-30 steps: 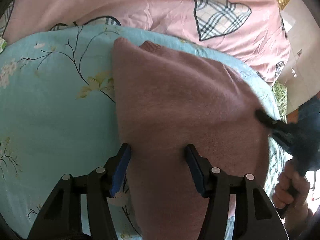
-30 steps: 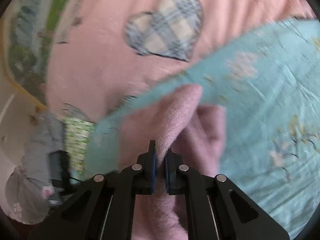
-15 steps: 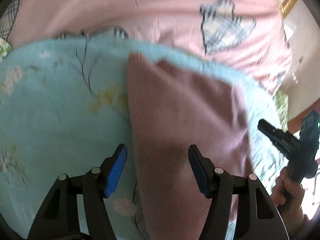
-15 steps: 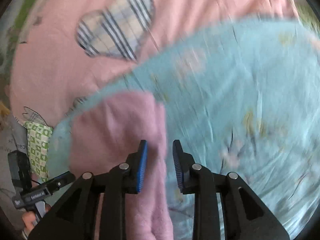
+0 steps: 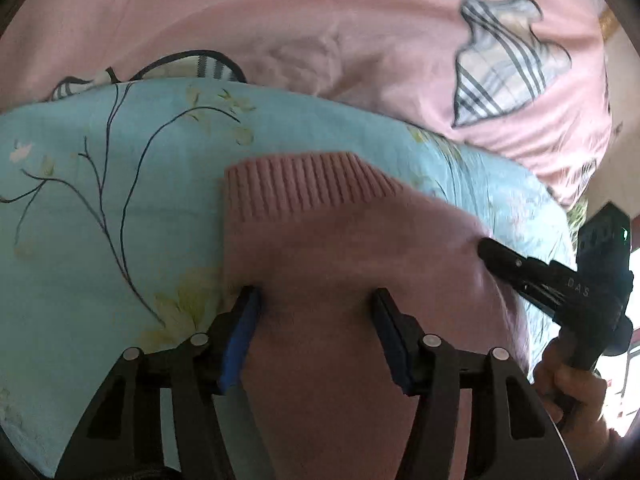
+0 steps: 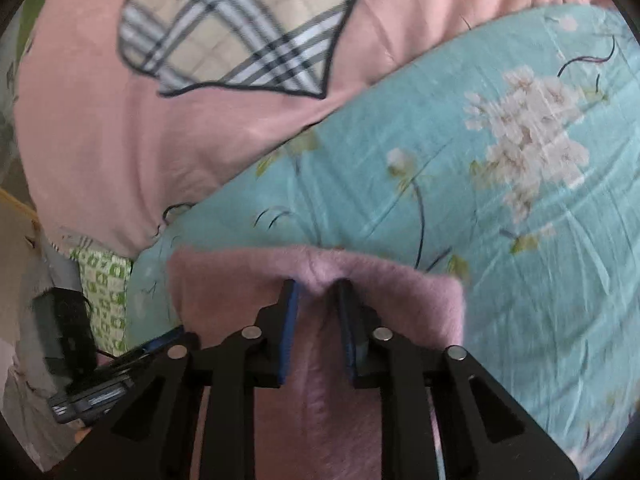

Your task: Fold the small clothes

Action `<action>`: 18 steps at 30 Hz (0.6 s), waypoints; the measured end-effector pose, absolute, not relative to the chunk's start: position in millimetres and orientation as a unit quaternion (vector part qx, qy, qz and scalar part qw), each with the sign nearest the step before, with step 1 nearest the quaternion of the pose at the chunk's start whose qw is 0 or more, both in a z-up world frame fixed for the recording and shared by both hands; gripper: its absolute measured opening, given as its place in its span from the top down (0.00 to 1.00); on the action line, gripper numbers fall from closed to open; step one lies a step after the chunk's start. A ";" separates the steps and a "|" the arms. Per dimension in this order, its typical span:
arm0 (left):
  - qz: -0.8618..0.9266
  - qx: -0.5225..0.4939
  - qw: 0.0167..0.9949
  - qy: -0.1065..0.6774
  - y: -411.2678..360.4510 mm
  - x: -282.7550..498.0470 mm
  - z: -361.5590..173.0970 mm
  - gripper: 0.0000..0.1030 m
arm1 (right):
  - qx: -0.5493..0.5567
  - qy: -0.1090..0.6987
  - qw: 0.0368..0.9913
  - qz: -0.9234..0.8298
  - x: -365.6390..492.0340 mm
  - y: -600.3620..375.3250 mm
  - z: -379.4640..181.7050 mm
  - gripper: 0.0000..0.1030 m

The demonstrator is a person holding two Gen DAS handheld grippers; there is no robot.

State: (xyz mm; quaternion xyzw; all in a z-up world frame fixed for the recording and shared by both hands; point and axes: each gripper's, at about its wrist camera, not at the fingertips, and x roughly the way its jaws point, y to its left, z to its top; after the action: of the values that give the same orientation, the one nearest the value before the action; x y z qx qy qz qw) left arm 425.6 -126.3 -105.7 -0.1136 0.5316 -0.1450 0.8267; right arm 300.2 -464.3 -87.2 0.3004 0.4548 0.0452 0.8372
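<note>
A small pink fuzzy knit garment point(image 5: 340, 248) with a ribbed hem point(image 5: 304, 184) lies on a light blue floral cloth point(image 5: 100, 208). My left gripper point(image 5: 316, 300) is open, its jaws wide apart over the garment's near part. My right gripper point(image 6: 316, 286) has its jaws partly open astride a raised pinch of the garment's point(image 6: 248, 280) far edge. In the left wrist view the right gripper's tip point(image 5: 496, 252) rests at the garment's right edge.
A pink quilt point(image 5: 320, 32) with plaid heart patches point(image 6: 240, 24) lies beyond the blue cloth point(image 6: 480, 200). A green and white patterned fabric point(image 6: 104, 292) shows at the bed's left side. The left gripper's body point(image 6: 88, 376) shows low left in the right wrist view.
The right gripper opened, let go of the garment fold, swung away and came back over the garment's edge. The garment now lies folded with its ribbed hem on top. The left gripper stayed open.
</note>
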 end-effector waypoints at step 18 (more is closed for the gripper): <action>-0.192 -0.124 0.793 0.564 -101.5 250.5 -83.7 0.42 | 0.311 0.438 0.841 0.066 99.3 -425.0 -41.8 0.69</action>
State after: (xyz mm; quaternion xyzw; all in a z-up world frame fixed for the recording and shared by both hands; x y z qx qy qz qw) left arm 250.5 -101.5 -83.7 -0.1243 0.5641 -0.1920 0.7934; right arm 99.3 -425.0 -41.8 0.3110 0.4380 0.0663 0.8409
